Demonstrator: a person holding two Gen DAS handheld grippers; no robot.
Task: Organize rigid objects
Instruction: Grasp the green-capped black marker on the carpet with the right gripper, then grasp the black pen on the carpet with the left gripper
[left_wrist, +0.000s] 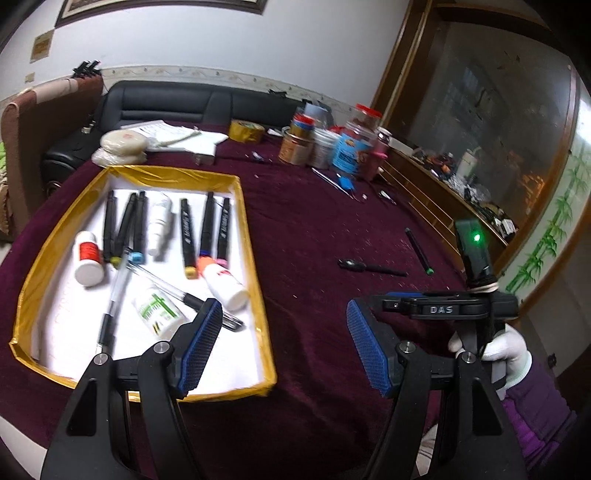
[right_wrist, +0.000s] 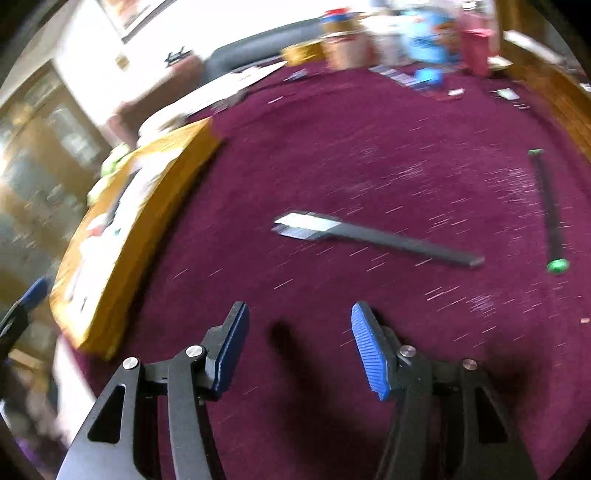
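Sorting step underway: gold-edged tray (left_wrist: 255, 236) is already holding markers, pens, bottles. Two items are lying loose on the maroon cloth (left_wrist: 314, 229), well apart from tray: a black pen (right_wrist: 376, 236) and a green-capped marker (right_wrist: 550, 210). Right gripper (right_wrist: 299, 350) is hovering near the pen, jaws released, nothing btwn. Left gripper (left_wrist: 284, 347) is idling by tray corner, released, empty. Next, in my judgement: right is needing to drop, straddle pen crosswise, clench.

Open claw (right_wrist: 297, 350), blurred pen (right_wrist: 376, 236), maroon cloth (right_wrist: 369, 147)
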